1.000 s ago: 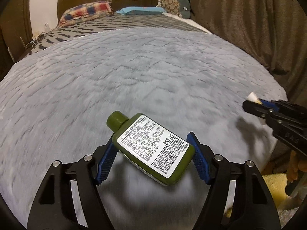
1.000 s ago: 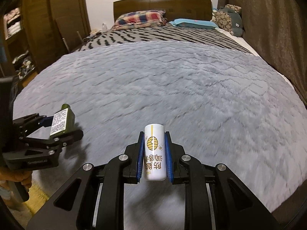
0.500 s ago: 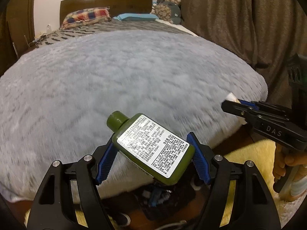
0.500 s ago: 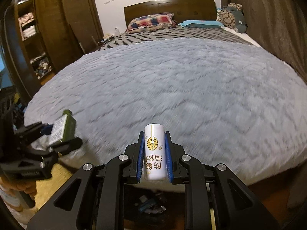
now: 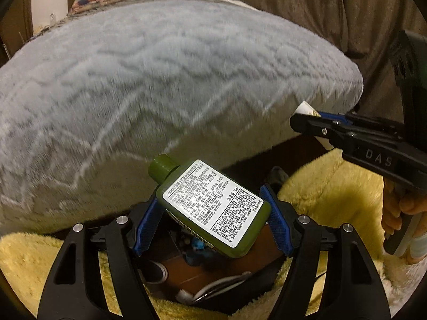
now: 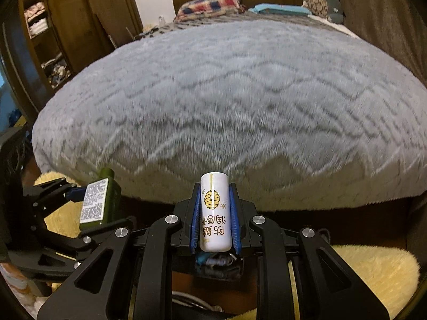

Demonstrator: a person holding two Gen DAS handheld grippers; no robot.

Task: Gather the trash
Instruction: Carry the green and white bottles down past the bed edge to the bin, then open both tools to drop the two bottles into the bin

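The left gripper (image 5: pixel 213 214) is gripping a green bottle (image 5: pixel 213 208) in the lower middle of the left wrist view, jaws clamped on its sides, white label facing up and cap tilting toward the upper left. The right gripper (image 6: pixel 214 217) is squeezing a white tube (image 6: pixel 214 210) with a yellow beehive print at the lower centre of the right wrist view, standing upright between the jaws. Behind both, a grey fluffy blanket (image 6: pixel 226 93) is covering the bed, with a yellow rug (image 5: pixel 333 200) lying below.
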